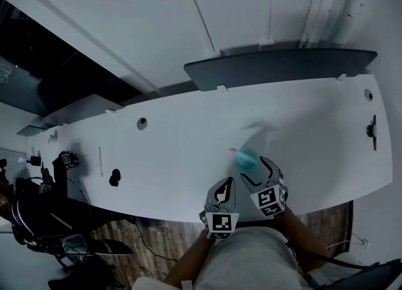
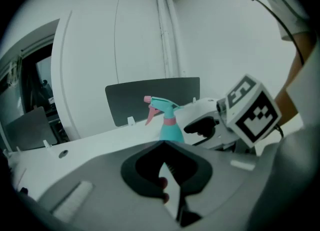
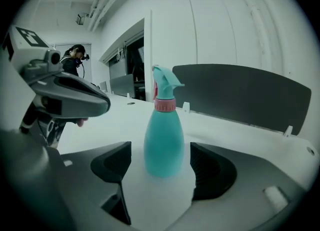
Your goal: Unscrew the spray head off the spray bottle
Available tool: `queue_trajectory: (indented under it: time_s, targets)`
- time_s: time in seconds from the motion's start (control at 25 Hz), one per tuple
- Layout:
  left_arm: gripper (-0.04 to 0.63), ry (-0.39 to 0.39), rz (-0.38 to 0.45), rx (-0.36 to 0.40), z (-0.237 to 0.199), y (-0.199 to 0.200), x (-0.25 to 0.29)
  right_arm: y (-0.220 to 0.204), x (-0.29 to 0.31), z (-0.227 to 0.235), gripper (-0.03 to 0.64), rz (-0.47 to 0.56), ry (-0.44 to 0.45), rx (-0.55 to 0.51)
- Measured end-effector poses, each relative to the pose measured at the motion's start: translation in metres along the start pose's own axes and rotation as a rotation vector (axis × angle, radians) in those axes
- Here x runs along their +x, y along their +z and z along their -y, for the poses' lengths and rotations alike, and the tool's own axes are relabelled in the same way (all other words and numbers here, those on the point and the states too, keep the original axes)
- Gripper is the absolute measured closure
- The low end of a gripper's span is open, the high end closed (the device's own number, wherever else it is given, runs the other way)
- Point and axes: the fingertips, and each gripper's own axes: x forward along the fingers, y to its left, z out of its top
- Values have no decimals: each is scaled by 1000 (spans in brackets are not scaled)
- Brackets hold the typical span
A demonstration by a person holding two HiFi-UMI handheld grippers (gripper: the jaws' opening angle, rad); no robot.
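A teal spray bottle (image 1: 247, 157) with a pink collar and pink nozzle stands upright on the white table (image 1: 188, 150), near its front edge. In the right gripper view the bottle (image 3: 164, 140) rises between the jaws of my right gripper (image 3: 162, 167), which are open, with a small gap on each side of the body. The spray head (image 3: 163, 86) sits on the bottle's neck. My left gripper (image 2: 167, 177) is shut with nothing in it and hangs just left of the bottle (image 2: 170, 125). In the head view both grippers, left (image 1: 224, 186) and right (image 1: 259, 171), are close together.
A dark grey panel (image 1: 282, 66) runs along the table's far edge. A cable hole (image 1: 142, 123) and a small black object (image 1: 114, 177) lie to the left, a black fitting (image 1: 372, 130) to the far right. A person (image 3: 75, 57) stands far off in the room.
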Motion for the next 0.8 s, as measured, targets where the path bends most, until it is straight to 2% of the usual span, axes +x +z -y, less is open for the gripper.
queue_trajectory:
  time_s: [0.12,0.24,0.28,0.36,0.56,0.68,0.72,0.76,0.8]
  targets:
    - [594,8,3,15,-7,2,-3,1,23,2,211,-7,37,-39]
    - [594,-12,17,21,-8,11,1,1,41,1,199,-21,67,-74]
    - [594,-13,17,23,-9,13,3,1,44,1,202,-22,70,-80]
    - [594,-14,15,29,-10,16,6,2,46,2,251,-19,69,-89]
    - [592,-15,18,41,-12,23,15,2,46,2,255,-30,72,-103]
    - [591,-53,-4,55,-15,25,18,1,46,0,255,-37,82,-112]
    - [491,-78,-18,56,-16,26,20,1,46,-1,255,-39,87,-117]
    - [349,-103,-32,54,-19,28,21,1,46,-1,255,-41,93,-121]
    - [308,-123,-41,57,-23,31,24,1,46,-1,255,-42,99,-124]
